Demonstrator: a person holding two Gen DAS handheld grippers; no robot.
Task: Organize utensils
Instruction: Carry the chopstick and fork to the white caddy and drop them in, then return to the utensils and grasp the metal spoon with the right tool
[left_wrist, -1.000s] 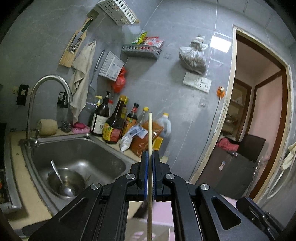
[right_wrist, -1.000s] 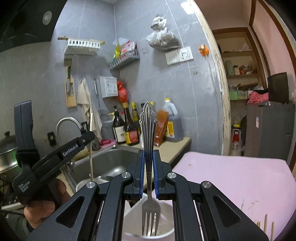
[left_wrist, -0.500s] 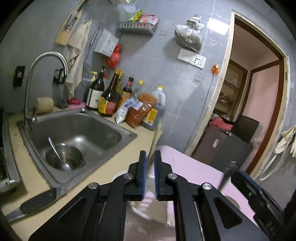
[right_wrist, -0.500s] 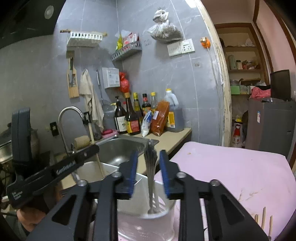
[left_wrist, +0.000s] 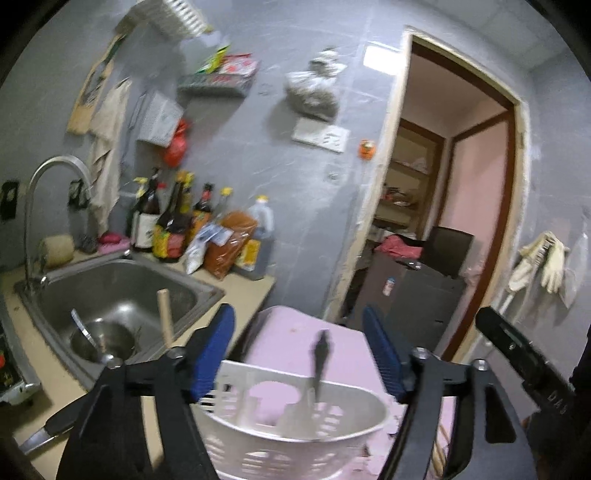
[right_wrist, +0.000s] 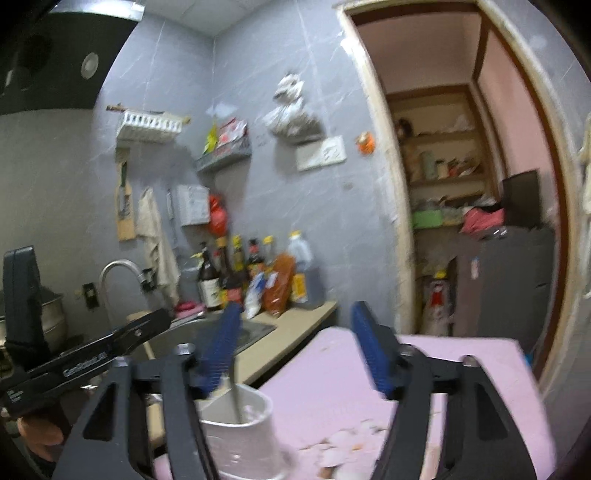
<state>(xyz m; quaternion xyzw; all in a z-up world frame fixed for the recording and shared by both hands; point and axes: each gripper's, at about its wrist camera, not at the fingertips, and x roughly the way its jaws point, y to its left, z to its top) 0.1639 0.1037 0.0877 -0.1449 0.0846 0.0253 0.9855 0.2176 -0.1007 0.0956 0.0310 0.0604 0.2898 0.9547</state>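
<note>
A white slotted utensil holder (left_wrist: 295, 432) stands on the pink table top, low in both views (right_wrist: 243, 417). A metal fork (left_wrist: 320, 354) stands in it, handle up, and shows as a grey blur (right_wrist: 235, 391) in the right wrist view. A wooden chopstick (left_wrist: 164, 317) leans upright at the holder's left end. My left gripper (left_wrist: 299, 350) hangs over the holder, jaws opening; the fork handle shows in the gap, untouched. My right gripper (right_wrist: 295, 347) has its jaws opening too, with nothing between its pads. Each gripper shows in the other's view: left (right_wrist: 74, 363), right (left_wrist: 517, 354).
A steel sink (left_wrist: 122, 291) with a bowl and spoon (left_wrist: 99, 339) lies to the left, under a tap (left_wrist: 55, 173). Sauce bottles (left_wrist: 173, 225) line the counter's back. A knife (left_wrist: 51, 428) lies on the counter front. A doorway (left_wrist: 454, 206) opens on the right.
Both grippers have opened wide. The left let go of the chopstick and the right let go of the fork; both utensils now stand in the white holder. Both grippers have drawn back.
</note>
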